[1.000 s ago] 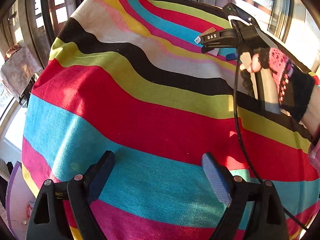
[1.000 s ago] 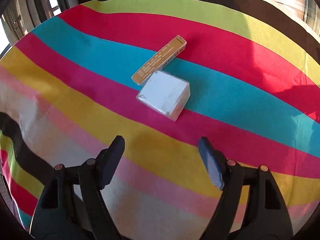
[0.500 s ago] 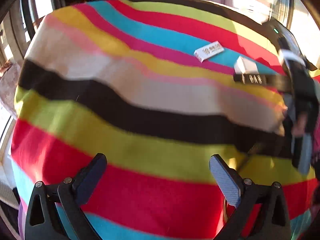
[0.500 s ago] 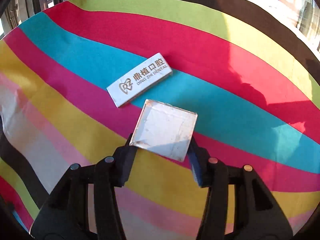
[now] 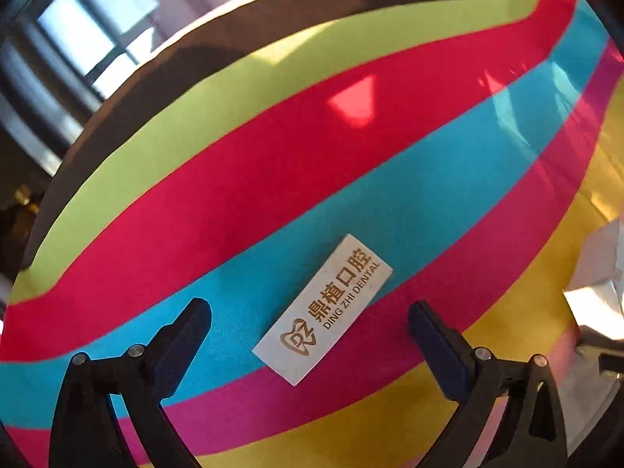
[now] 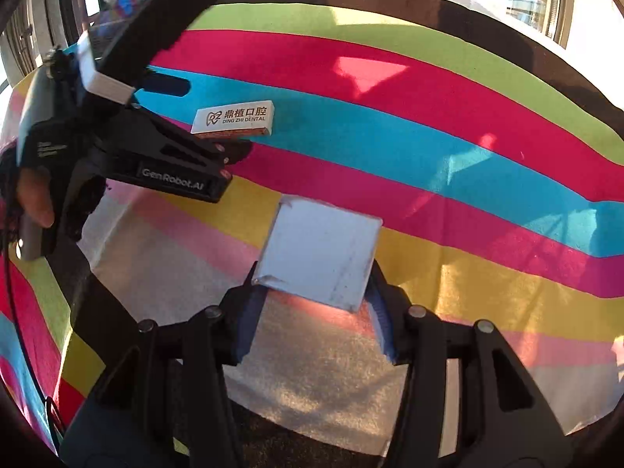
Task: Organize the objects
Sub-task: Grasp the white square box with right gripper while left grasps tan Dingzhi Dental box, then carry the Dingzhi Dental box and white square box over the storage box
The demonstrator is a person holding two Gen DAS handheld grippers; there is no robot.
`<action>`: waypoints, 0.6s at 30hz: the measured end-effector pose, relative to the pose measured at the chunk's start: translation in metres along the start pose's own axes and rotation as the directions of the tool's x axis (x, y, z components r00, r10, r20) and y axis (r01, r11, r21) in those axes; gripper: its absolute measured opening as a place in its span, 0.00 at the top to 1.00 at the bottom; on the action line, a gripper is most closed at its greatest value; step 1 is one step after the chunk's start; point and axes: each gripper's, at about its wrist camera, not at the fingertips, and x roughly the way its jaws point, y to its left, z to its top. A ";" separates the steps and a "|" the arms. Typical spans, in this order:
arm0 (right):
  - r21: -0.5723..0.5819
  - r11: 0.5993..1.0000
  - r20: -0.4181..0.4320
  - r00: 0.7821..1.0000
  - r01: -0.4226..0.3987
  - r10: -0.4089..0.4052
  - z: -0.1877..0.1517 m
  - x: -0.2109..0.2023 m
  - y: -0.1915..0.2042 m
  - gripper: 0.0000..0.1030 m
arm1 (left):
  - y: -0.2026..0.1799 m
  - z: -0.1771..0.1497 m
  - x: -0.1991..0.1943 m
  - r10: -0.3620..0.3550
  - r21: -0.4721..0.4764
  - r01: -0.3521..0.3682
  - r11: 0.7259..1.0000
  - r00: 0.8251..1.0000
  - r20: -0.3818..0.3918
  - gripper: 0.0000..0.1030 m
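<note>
Right gripper (image 6: 316,308) grips my clear square box (image 6: 319,253), lifted above the striped cloth (image 6: 429,136). Left gripper (image 5: 308,351), fingers spread, straddles the dental box (image 5: 323,308) lying flat; only its view shows cloth free toward the far edge.

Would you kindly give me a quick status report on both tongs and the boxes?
Right tongs shut on square white box, lifted. Left tongs open, straddling dental-branded box lying flat on striped cloth. Nothing in the way.
</note>
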 end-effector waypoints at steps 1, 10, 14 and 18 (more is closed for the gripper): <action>0.000 1.000 0.000 1.000 -0.001 0.001 -0.001 0.000 0.000 0.47 | 0.003 0.000 0.001 -0.029 0.010 0.030 1.000 1.000 -0.008 0.02; 0.012 1.000 0.002 1.000 -0.014 0.014 0.003 0.003 -0.023 0.47 | 0.019 -0.036 -0.014 -0.218 -0.356 0.230 0.906 0.973 0.074 0.69; 0.011 1.000 0.001 1.000 -0.012 0.012 0.004 0.006 -0.024 0.47 | -0.002 -0.058 -0.038 -0.157 -0.449 0.181 0.875 0.983 0.090 0.69; 0.008 1.000 0.001 1.000 -0.009 0.009 0.007 0.012 -0.022 0.47 | -0.024 -0.080 -0.066 -0.129 -0.515 0.144 0.845 0.989 0.065 0.69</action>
